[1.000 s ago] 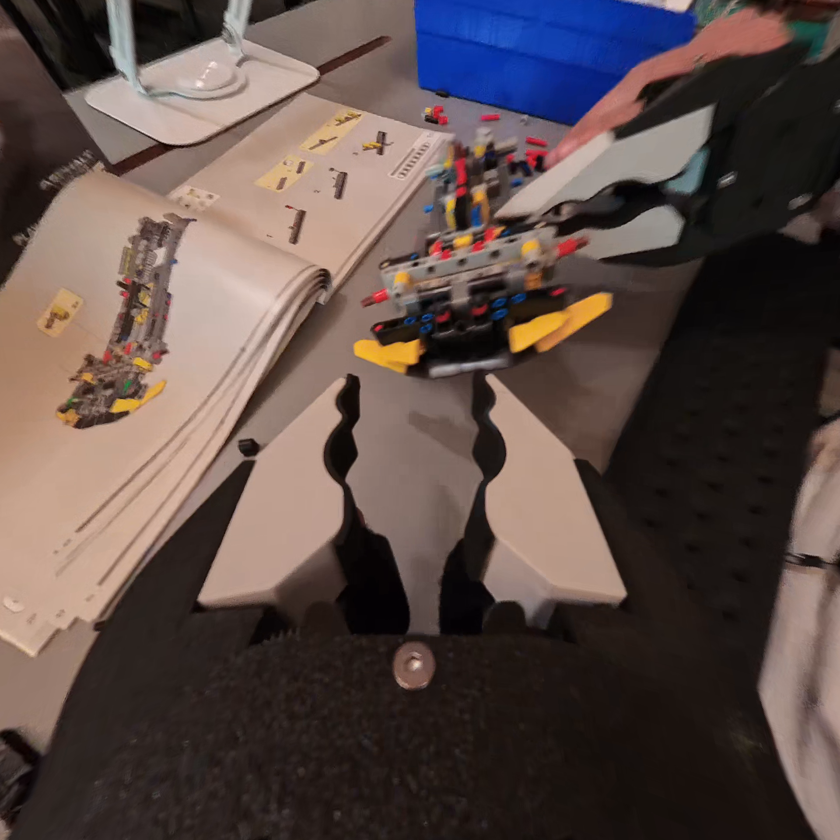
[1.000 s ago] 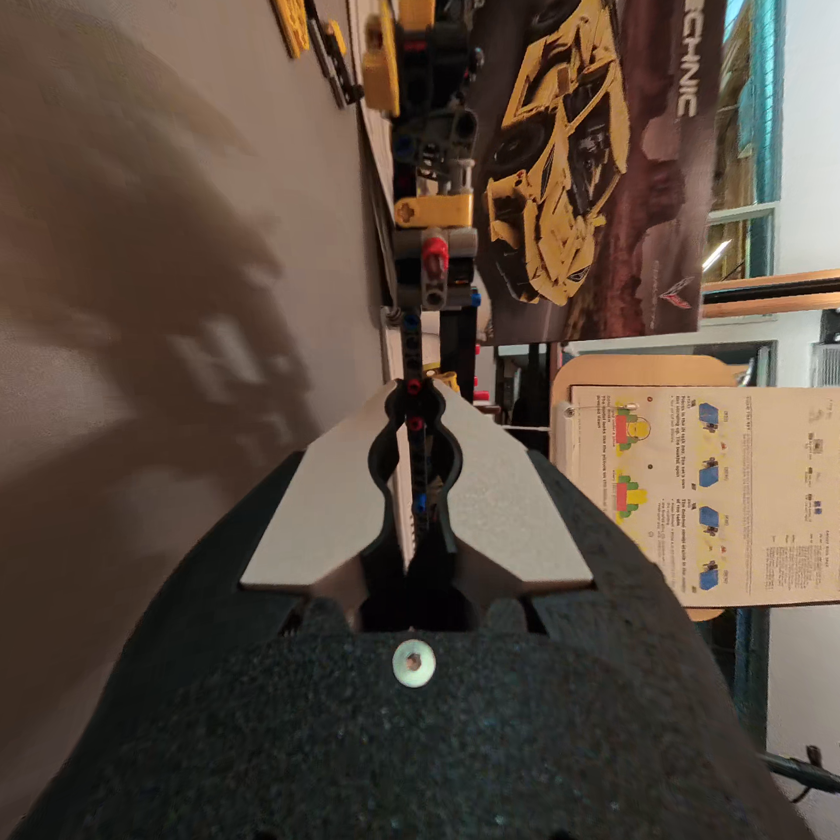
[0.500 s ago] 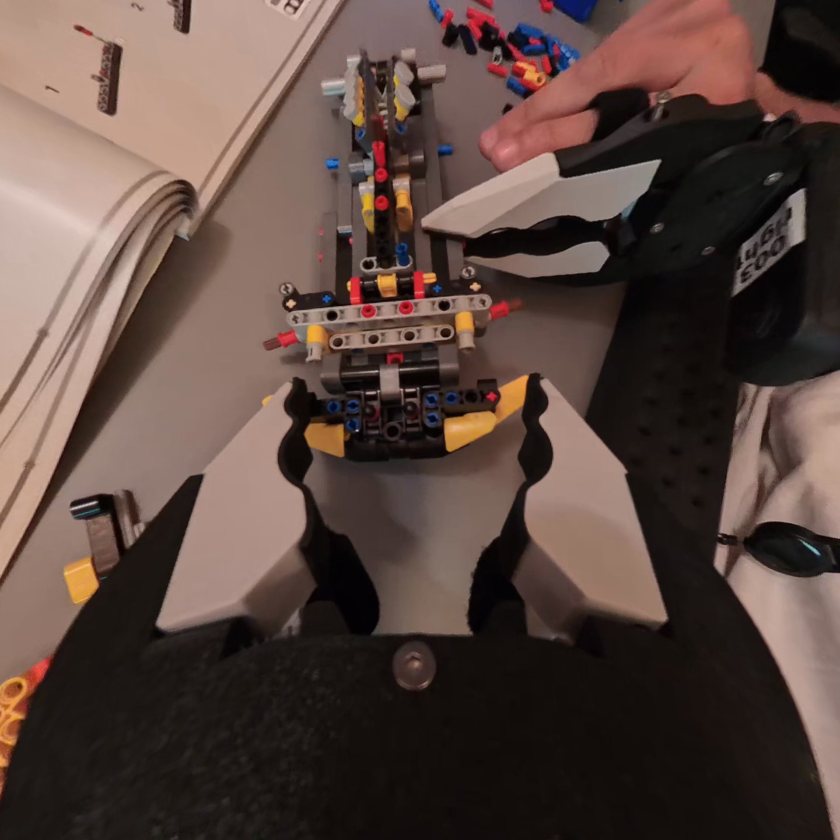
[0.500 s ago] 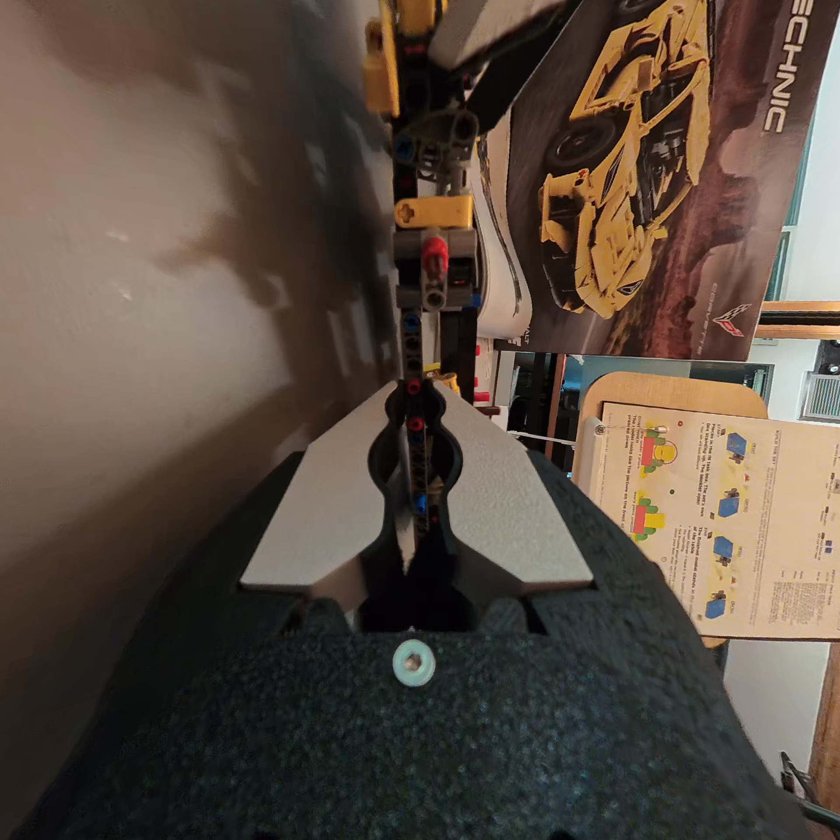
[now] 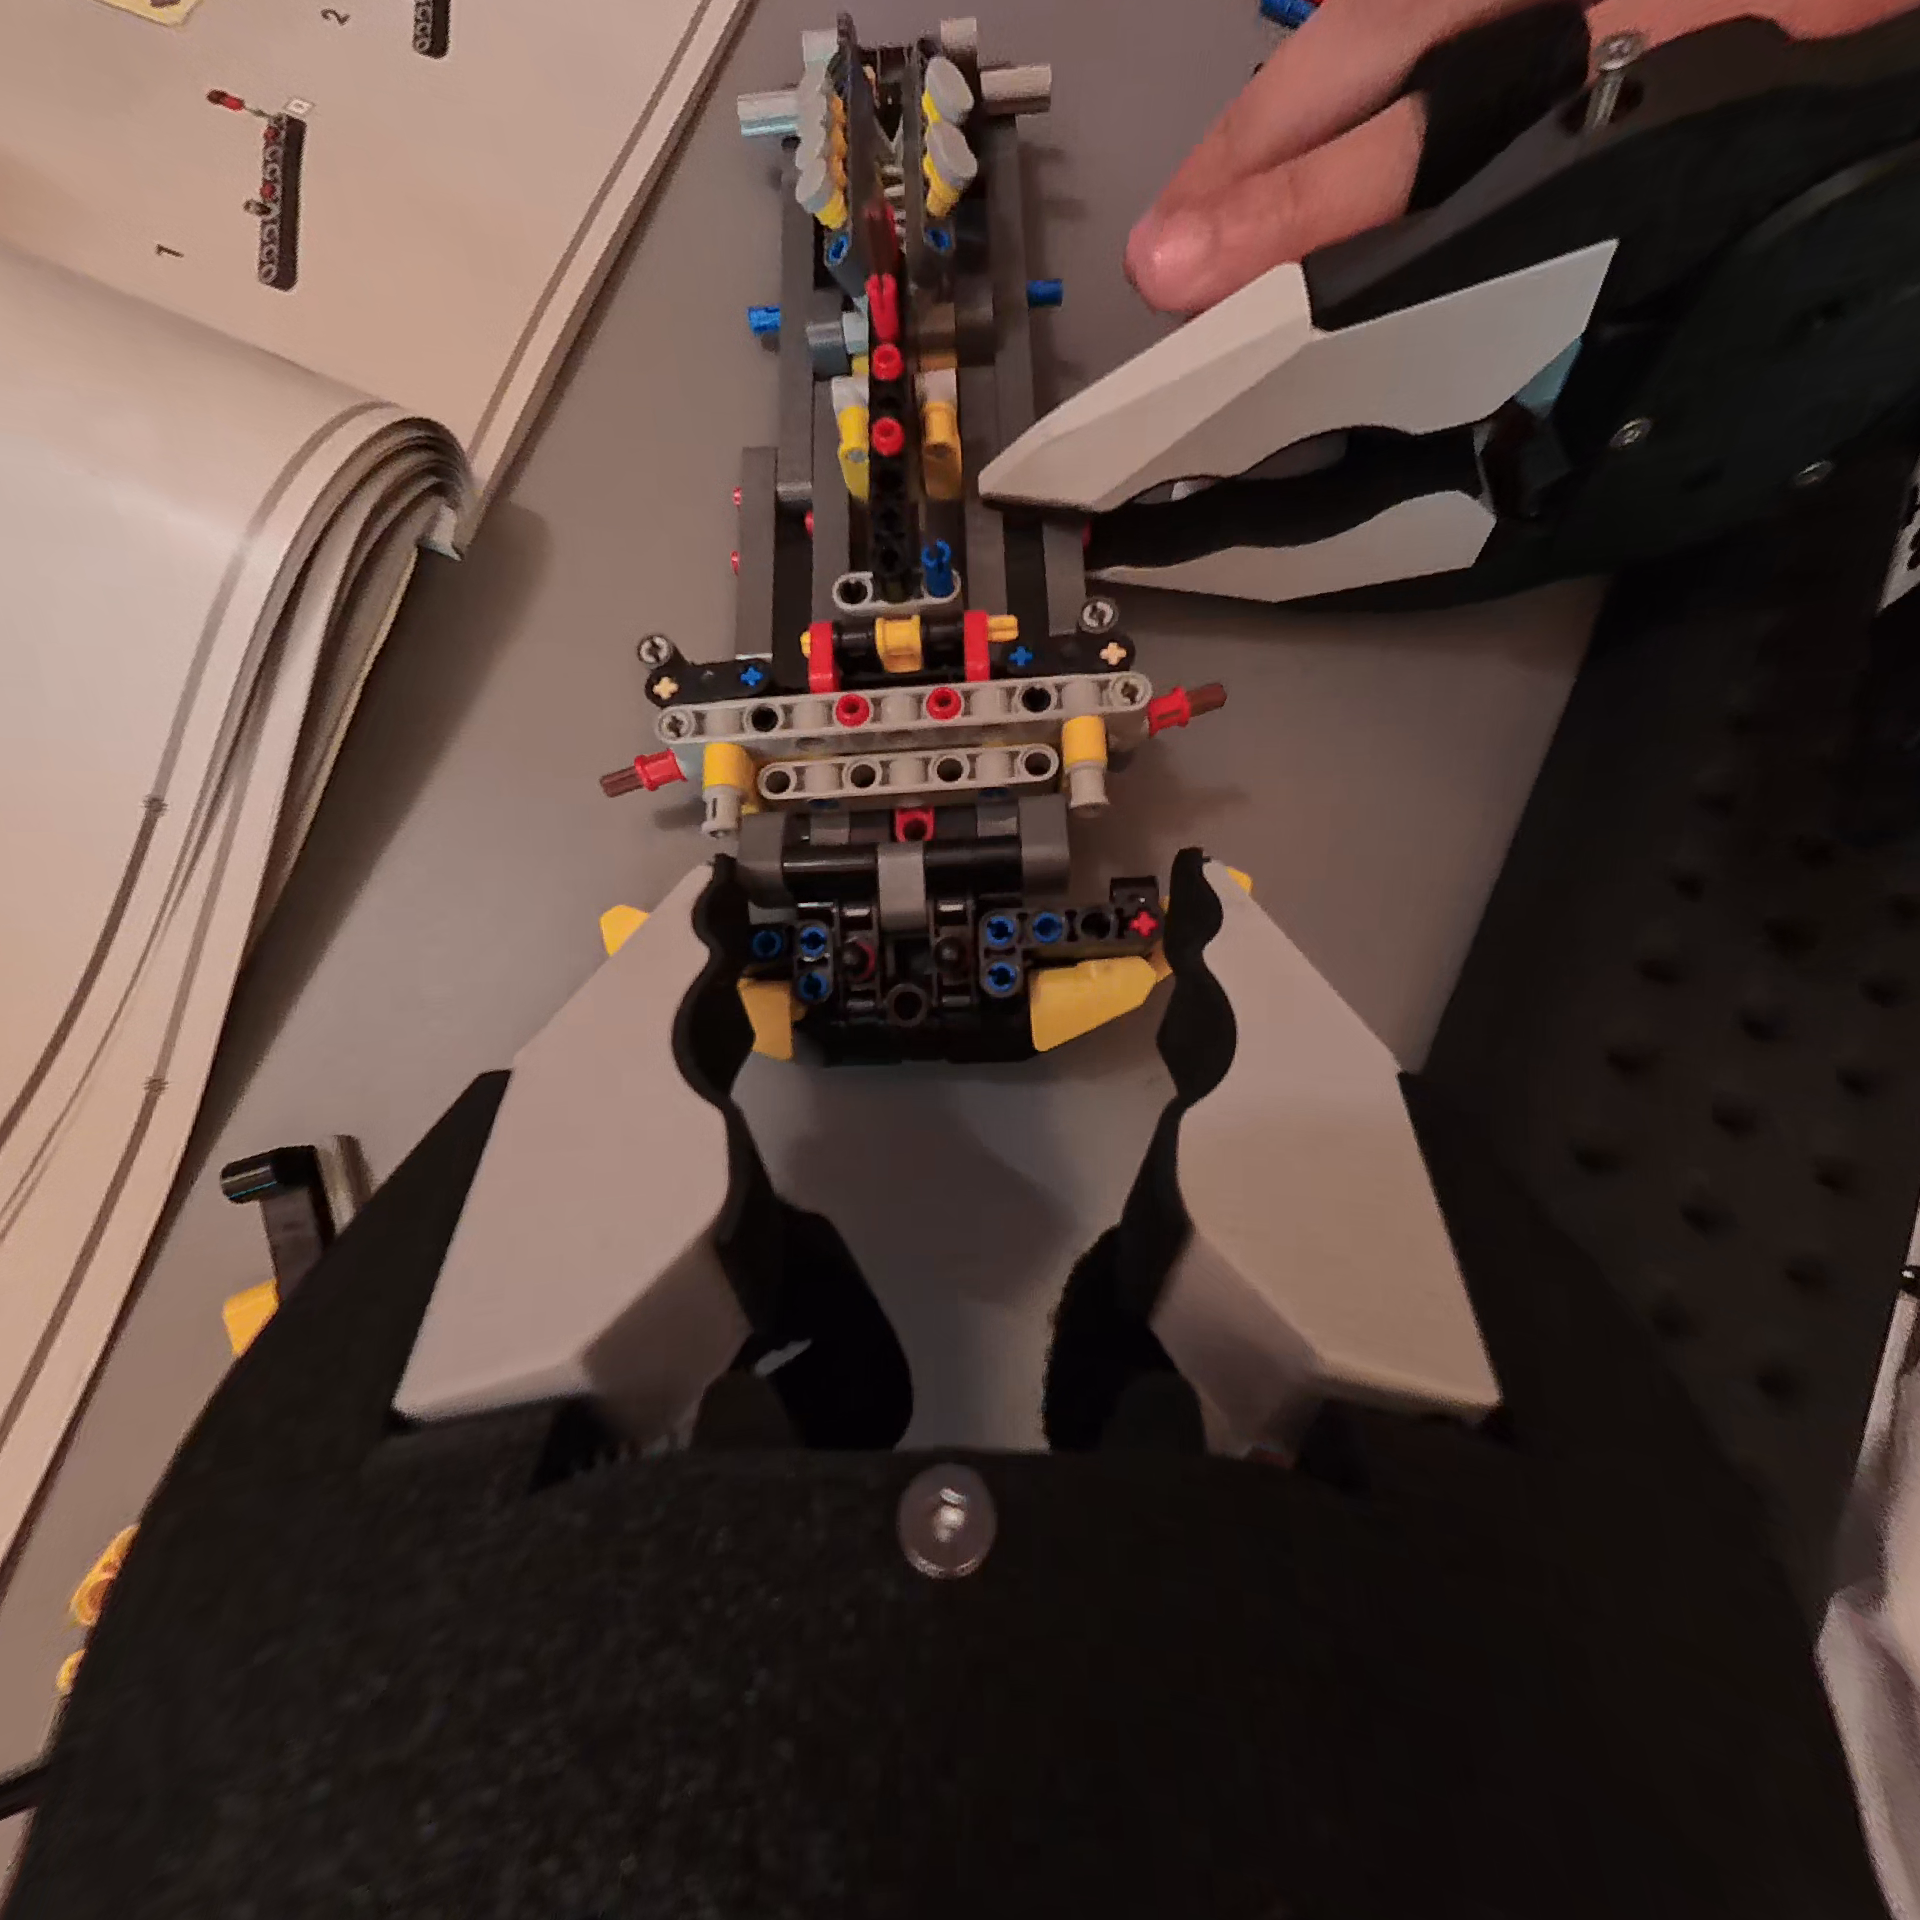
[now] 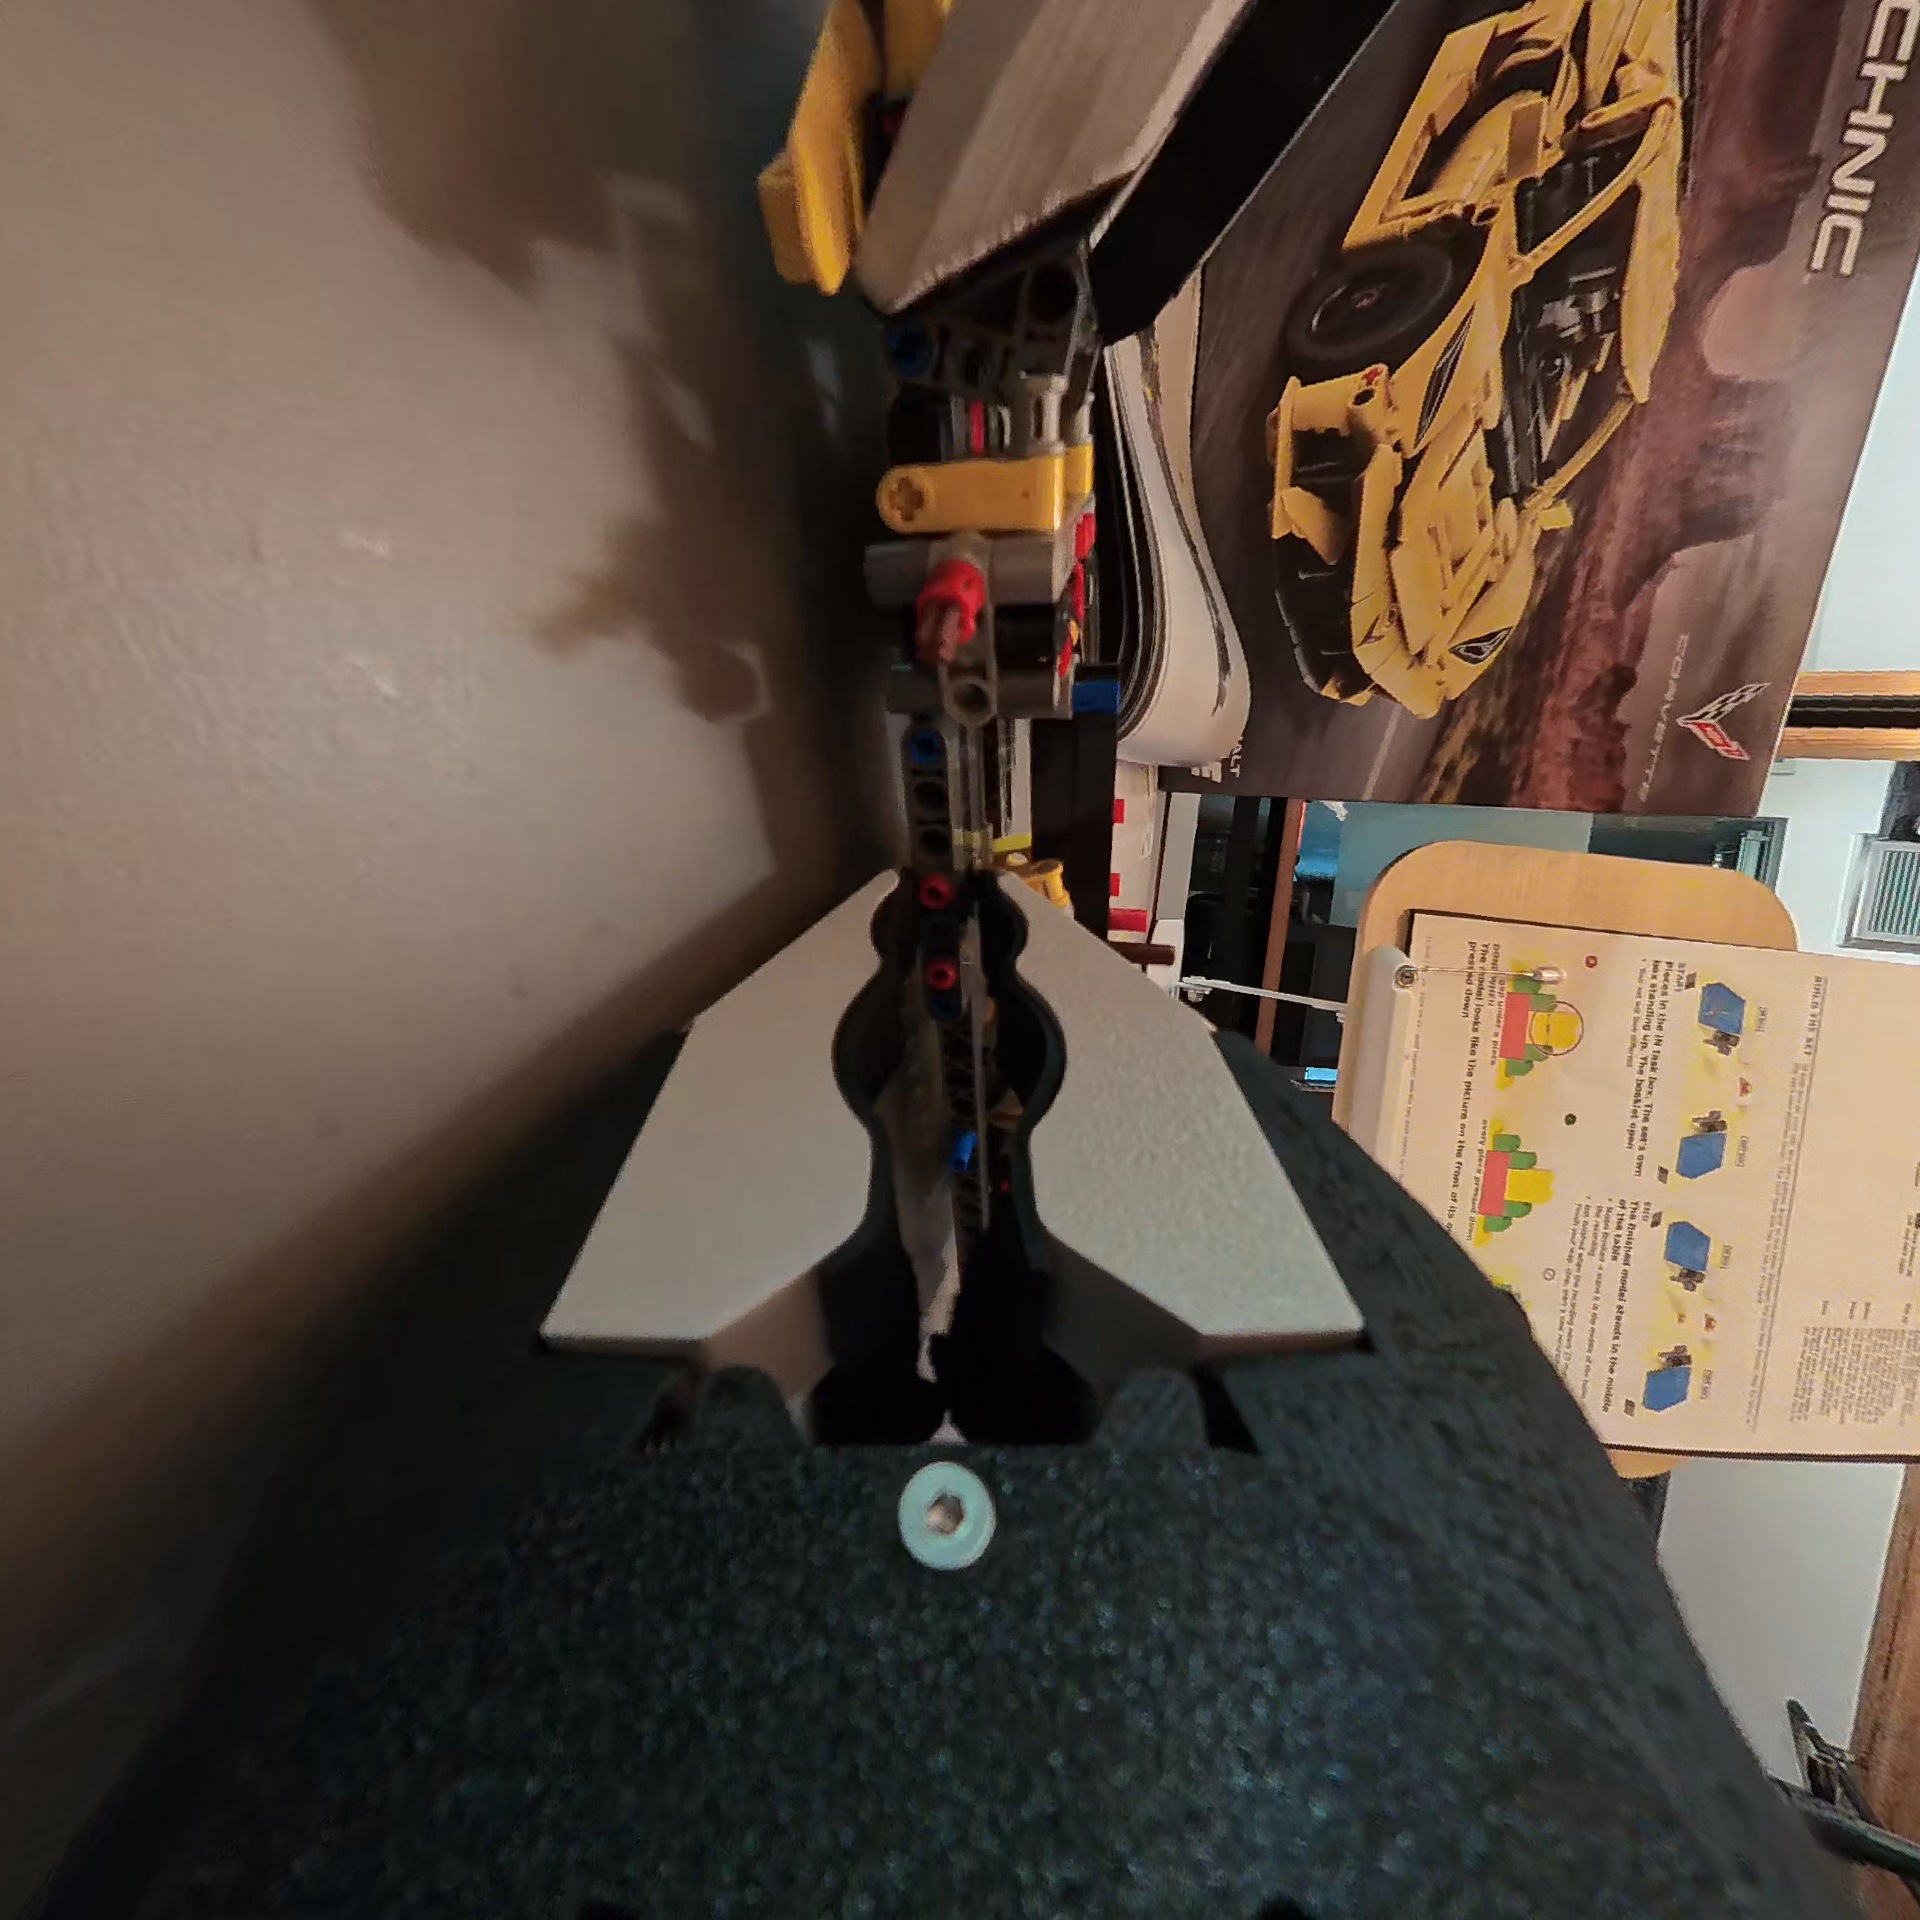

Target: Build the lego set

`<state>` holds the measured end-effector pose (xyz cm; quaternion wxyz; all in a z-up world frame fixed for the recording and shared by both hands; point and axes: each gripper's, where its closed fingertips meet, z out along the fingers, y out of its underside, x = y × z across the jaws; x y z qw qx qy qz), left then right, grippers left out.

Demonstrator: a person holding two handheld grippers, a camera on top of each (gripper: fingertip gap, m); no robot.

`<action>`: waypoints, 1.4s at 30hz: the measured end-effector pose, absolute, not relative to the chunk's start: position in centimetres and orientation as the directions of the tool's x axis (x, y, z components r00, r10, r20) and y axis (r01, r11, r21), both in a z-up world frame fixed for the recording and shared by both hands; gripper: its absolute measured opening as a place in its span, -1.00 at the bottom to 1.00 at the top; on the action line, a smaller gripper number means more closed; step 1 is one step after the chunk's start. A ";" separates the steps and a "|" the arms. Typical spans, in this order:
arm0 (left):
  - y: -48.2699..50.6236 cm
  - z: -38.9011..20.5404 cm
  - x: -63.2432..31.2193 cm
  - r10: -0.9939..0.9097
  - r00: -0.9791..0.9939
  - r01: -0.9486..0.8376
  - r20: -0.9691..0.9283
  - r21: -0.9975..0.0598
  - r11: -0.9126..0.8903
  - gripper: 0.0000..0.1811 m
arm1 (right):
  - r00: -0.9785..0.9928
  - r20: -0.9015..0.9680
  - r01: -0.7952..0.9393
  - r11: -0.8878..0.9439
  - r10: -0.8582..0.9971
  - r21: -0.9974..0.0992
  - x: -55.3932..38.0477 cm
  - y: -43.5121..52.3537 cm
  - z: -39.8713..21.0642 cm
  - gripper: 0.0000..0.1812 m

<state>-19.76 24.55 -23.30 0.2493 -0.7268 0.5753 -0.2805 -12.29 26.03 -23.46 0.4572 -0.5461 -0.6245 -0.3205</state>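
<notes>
A long lego chassis of black, grey, yellow and red parts lies on the grey table. My left gripper is open, and its fingertips stand on either side of the chassis's near end with the yellow pieces. My right gripper comes in from the right and is shut on the chassis's right side rail. In the right wrist view the right gripper pinches the thin black rail of the chassis, and a finger of the left gripper shows at the top.
An open instruction booklet lies to the left of the chassis. A black perforated mat lies on the right. Loose parts sit at the near left. The set's box and a sheet on a clipboard stand beyond. A hand holds the right gripper. The grippers' ends are close to 8 centimeters from one another.
My left gripper has moved forward to the chassis and opened wider, so its fingers now flank the near end. My right gripper has stayed shut on the rail.
</notes>
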 end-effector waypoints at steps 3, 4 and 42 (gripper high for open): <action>24.7 -23.4 -19.8 -0.978 0.178 -0.701 0.111 -0.683 -0.205 -0.14 | 0.044 0.912 0.977 0.173 0.409 -0.125 -12.2 26.0 -23.5 -0.87; 24.8 -23.4 -19.9 -0.979 0.177 -0.705 0.101 -0.681 -0.197 -0.14 | 0.057 0.904 0.977 0.162 0.425 -0.138 -12.2 25.9 -23.6 -0.84; 38.1 -19.3 -23.5 -0.629 0.661 -0.695 -0.410 -0.651 -0.305 -0.37 | 0.799 0.278 0.297 0.053 0.534 -0.953 -19.9 21.0 -8.7 -1.00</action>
